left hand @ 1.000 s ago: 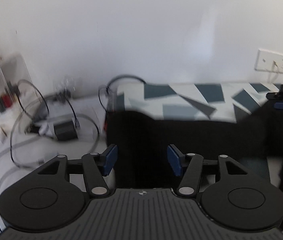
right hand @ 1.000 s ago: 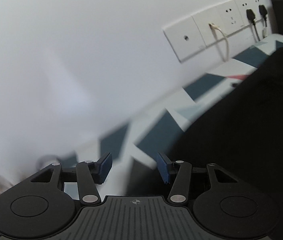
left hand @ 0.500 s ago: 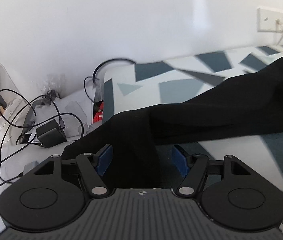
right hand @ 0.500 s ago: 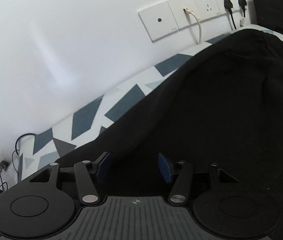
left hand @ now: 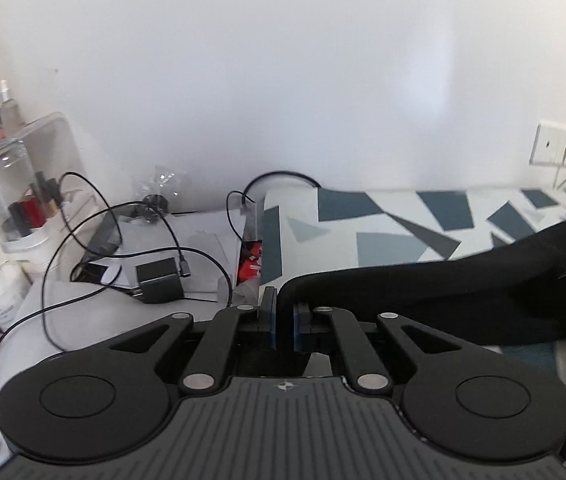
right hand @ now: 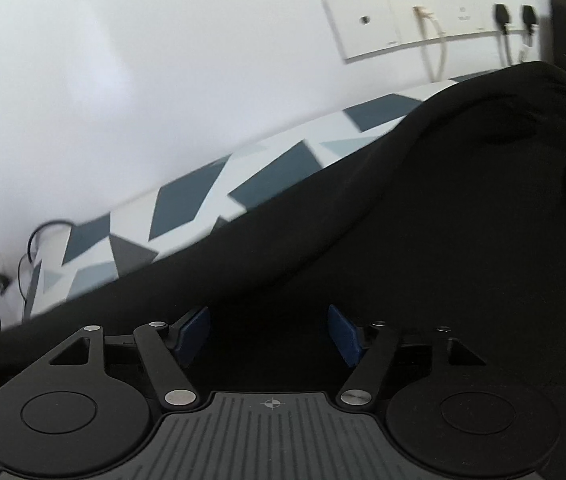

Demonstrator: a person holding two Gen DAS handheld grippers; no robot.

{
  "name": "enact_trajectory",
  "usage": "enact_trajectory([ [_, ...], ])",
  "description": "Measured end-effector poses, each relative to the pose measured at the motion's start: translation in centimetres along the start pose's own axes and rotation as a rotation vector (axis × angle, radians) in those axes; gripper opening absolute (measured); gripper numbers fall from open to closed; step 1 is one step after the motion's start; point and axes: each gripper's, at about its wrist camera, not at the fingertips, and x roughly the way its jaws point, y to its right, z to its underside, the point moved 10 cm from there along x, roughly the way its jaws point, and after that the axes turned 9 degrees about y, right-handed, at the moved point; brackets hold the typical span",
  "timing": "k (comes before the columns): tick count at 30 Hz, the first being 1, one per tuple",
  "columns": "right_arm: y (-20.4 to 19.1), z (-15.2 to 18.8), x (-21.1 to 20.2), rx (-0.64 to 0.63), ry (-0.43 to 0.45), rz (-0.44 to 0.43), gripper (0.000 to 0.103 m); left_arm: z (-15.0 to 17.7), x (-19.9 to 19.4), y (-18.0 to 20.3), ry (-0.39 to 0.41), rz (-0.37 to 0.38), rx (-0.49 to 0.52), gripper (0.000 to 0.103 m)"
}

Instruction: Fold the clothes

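A plain white wall [left hand: 283, 80] backs a table [left hand: 383, 220] covered in a white cloth with blue-grey angular patches. The black garment [left hand: 423, 292], soft and matte, lies draped across it. The left tongs [left hand: 283, 320] are clenched on its rolled edge; the right tongs [right hand: 269, 332], which have just been opening, are released above the dark fabric. Only the left view shows tangled cables [left hand: 83, 240] and a clear container [left hand: 15, 184].

Each camera sits just behind its own tongs and looks forward and down along them — very close. Past the left tongs [left hand: 283, 322] and the right tongs [right hand: 269, 334], both views show the same black cloth [left hand: 423, 284], patterned table [left hand: 379, 224] and white wall [left hand: 283, 80].
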Motion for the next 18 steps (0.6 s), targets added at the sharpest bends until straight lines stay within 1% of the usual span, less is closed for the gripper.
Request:
enact_trajectory([
  [1, -0.4, 0.2, 0.4, 0.003, -0.005, -0.008, 0.062, -0.4, -0.7, 0.0, -0.004, 0.007, -0.01, 0.007],
  [3, -1.1, 0.3, 0.7, 0.004, -0.001, -0.011, 0.062, -1.0, -2.1, 0.7, -0.026, 0.061, -0.015, 0.008],
  [4, -1.4, 0.4, 0.8, 0.002, -0.002, -0.012, 0.062, -1.1, -2.5, 1.0, -0.037, 0.071, -0.019, 0.008],
  [7, -2.1, 0.3, 1.3, -0.025, 0.001, 0.022, 0.063, -0.9, -2.3, 0.6, -0.075, 0.07, -0.067, 0.008],
  [9, -2.7, -0.1, 2.1, -0.031, 0.0, 0.042, 0.063, -1.2, -0.7, 0.1, -0.087, 0.046, -0.09, 0.008],
  [11, -3.7, -1.5, 3.5, -0.021, 0.005, 0.052, 0.061, -2.4, 1.6, 0.0, -0.051, 0.011, -0.053, 0.008],
  [12, -4.6, -2.8, 4.5, -0.049, 0.033, 0.058, 0.061, -3.3, 3.2, 0.0, -0.028, -0.009, -0.032, 0.01],
  [13, -5.7, -4.1, 5.5, -0.097, 0.06, 0.071, 0.059, -3.9, 5.1, -0.3, -0.029, -0.037, -0.042, 0.013],
  [14, -6.7, -5.4, 6.4, -0.142, 0.085, 0.084, 0.059, -4.5, 7.0, -0.6, -0.03, -0.066, -0.051, 0.02],
  [15, -7.3, -6.1, 6.8, -0.126, 0.092, 0.078, 0.06, -5.0, 8.8, -1.0, -0.041, -0.113, -0.069, 0.042],
  [16, -7.9, -6.8, 7.1, -0.111, 0.098, 0.073, 0.062, -5.3, 10.0, -1.4, -0.045, -0.157, -0.077, 0.056],
  [17, -8.5, -7.5, 7.4, -0.095, 0.105, 0.067, 0.066, -5.6, 10.7, -1.6, -0.038, -0.194, -0.068, 0.076],
  [18, -9.0, -8.2, 7.7, -0.08, 0.112, 0.061, 0.068, -5.8, 10.9, -1.3, -0.022, -0.202, -0.042, 0.077],
])
